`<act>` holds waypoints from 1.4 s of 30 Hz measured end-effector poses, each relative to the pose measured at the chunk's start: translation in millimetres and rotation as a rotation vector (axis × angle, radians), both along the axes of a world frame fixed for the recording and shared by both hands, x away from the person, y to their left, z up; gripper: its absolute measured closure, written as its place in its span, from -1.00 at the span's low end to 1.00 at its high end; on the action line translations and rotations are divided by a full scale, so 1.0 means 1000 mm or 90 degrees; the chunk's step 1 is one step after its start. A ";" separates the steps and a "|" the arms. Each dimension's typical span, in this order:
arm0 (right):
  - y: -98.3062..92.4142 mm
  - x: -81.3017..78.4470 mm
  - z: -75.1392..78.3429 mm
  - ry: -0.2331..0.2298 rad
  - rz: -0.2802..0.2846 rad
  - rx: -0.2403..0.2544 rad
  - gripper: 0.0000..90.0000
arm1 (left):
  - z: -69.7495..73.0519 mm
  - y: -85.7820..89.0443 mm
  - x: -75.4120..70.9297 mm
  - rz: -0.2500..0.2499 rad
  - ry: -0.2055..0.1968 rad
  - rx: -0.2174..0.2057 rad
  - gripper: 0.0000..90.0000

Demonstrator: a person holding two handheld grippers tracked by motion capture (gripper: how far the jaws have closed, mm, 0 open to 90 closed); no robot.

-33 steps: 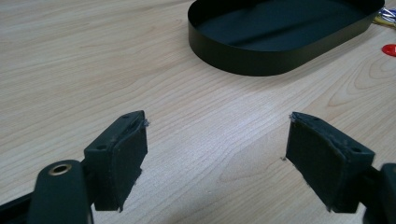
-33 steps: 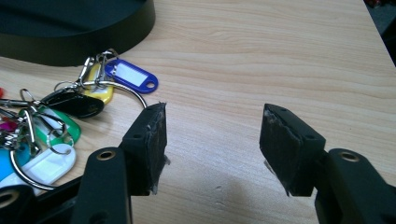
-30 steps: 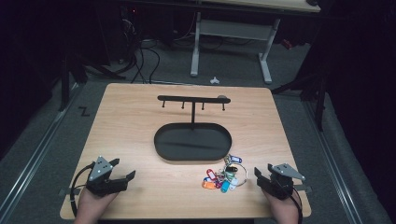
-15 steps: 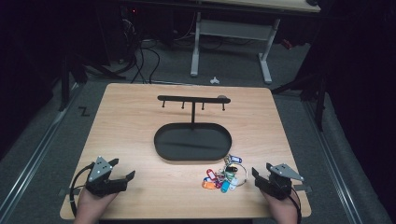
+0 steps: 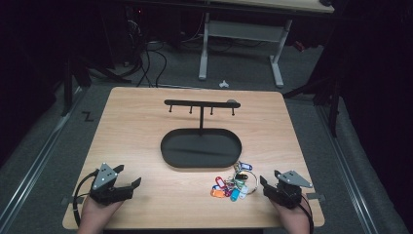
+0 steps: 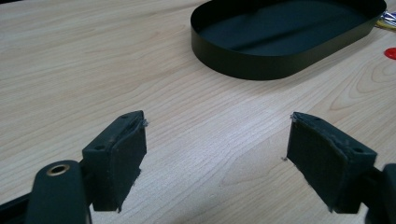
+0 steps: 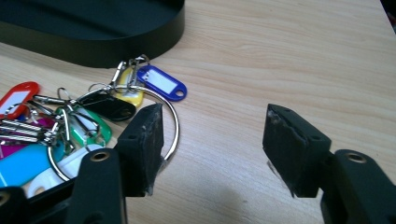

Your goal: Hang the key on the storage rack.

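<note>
A bunch of keys with coloured tags on a big metal ring [image 5: 231, 185] lies on the table just right of the tray's front. My right gripper [image 5: 269, 178] rests on the table to the right of the bunch. It is open, its jaws have just been closing a little, and only bare wood lies between them [image 7: 215, 119]. The ring [image 7: 175, 126] curves past its left fingertip [image 7: 144, 135], beside a blue tag [image 7: 161, 81]. My left gripper [image 5: 130, 175] sits at the front left, open over bare wood [image 6: 217, 126].
A black oval tray [image 5: 200, 165] stands mid-table, with a post and a hook bar [image 5: 199, 103] rising at its back. Its wall shows ahead of each gripper [image 6: 261, 65] [image 7: 93, 42]. The wooden table [image 5: 146, 126] ends close behind both hands.
</note>
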State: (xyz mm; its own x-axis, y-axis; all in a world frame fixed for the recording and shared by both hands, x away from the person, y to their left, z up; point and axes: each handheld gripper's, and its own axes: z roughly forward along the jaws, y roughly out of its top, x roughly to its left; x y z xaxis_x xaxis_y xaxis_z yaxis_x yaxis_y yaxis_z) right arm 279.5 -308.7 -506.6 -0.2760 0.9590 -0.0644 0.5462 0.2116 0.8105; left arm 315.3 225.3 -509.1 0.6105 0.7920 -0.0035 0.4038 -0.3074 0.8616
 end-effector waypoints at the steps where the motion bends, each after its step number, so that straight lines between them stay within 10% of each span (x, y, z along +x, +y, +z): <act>1: 0.003 0.002 0.001 0.009 0.015 0.000 -0.09 | 0.000 -0.001 0.000 -0.001 -0.002 0.002 -0.55; 18: 0.015 0.008 0.014 0.047 0.064 -0.034 0.10 | 0.000 -0.004 -0.002 -0.017 0.011 0.002 -0.57; 42: 0.030 0.037 0.029 0.226 0.156 -0.133 0.14 | 0.001 -0.005 -0.003 -0.023 0.018 -0.002 -0.58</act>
State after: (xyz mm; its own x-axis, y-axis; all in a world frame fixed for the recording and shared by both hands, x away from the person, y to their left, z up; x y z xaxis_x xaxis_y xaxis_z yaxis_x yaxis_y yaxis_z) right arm 316.4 -278.2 -477.4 -0.5325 0.8393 -0.1098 0.6948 0.5075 0.5096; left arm 312.6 220.5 -507.7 0.6378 0.7698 -0.0234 0.4165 -0.3193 0.8512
